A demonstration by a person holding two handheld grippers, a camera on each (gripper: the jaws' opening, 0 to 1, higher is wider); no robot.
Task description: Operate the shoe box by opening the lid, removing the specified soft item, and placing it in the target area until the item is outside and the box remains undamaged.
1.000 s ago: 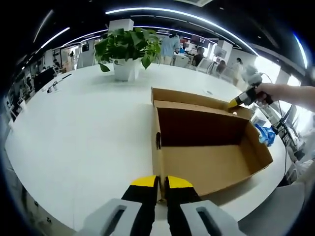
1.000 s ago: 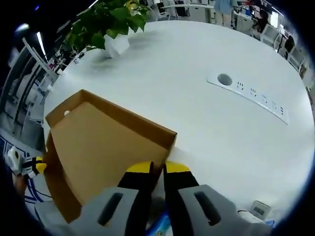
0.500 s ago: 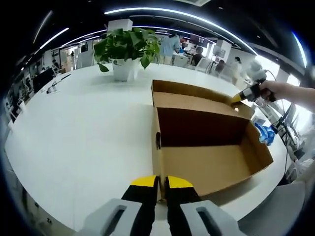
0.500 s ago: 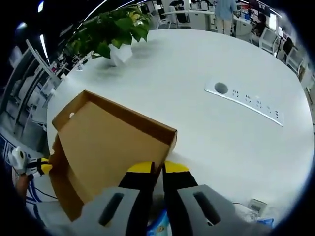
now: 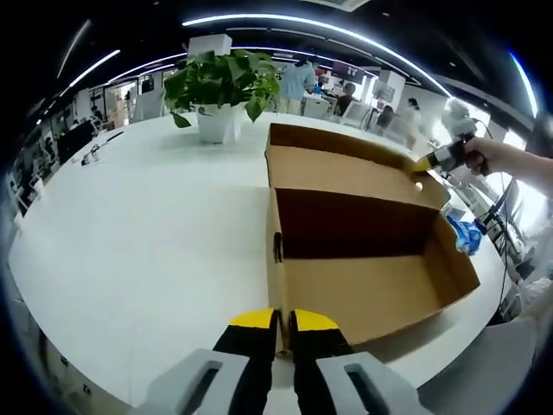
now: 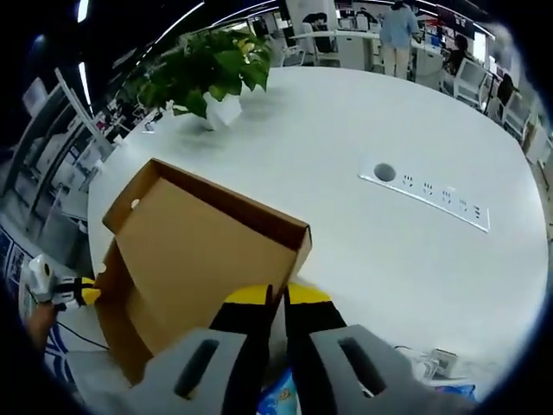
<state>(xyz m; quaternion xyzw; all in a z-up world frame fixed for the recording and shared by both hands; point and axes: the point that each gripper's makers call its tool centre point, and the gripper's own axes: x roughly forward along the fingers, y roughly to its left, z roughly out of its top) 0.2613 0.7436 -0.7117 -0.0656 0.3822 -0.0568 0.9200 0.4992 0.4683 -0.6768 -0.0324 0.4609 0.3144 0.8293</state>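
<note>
Gripping the near wall of the open brown cardboard shoe box [image 5: 363, 268] in the left gripper view: left gripper [image 5: 283, 322], yellow-tipped fingers [image 5: 251, 322] closed onto that wall's edge. Box resting on round white bench [image 5: 155, 225], hinged lid [image 5: 346, 169] raised at the far side, interior bare cardboard. Potted green plant [image 5: 223, 86] beyond.

Pinching the lid [image 6: 199, 251] corner in the right gripper view: right gripper [image 6: 275, 298], fingers [image 6: 304, 298] closed on its edge. White power strip [image 6: 428, 192] set into the bench [image 6: 346, 130].

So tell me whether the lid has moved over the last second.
Yes. In the left gripper view the lid has swung further open, its far edge rising toward the potted plant, pulled by the right gripper.
</note>
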